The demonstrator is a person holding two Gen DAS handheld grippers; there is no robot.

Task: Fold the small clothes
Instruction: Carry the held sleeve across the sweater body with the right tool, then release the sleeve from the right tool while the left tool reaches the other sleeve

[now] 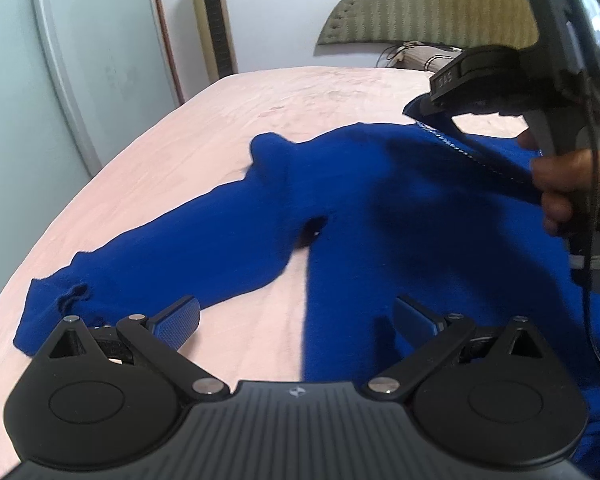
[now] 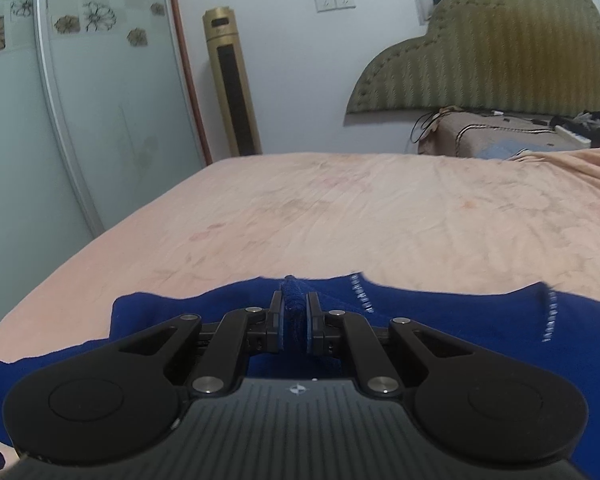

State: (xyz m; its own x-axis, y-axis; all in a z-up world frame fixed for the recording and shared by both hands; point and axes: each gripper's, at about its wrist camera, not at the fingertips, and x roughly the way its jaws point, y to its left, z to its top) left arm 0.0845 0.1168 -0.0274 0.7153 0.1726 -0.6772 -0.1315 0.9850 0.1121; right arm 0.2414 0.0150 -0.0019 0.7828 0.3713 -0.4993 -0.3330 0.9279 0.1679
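risk: the thin pinch slipping. right gripper (image 2: pixel 295 312) fingers clamp a small bunch of the blue garment (image 1: pixel 380 200) over the bed (image 2: pixel 340 208); left gripper (image 1: pixel 296 320) fingers spread, seemingly empty.

Far bed (image 2: pixel 340 208) clear — sweater (image 1: pixel 380 200) nearside.
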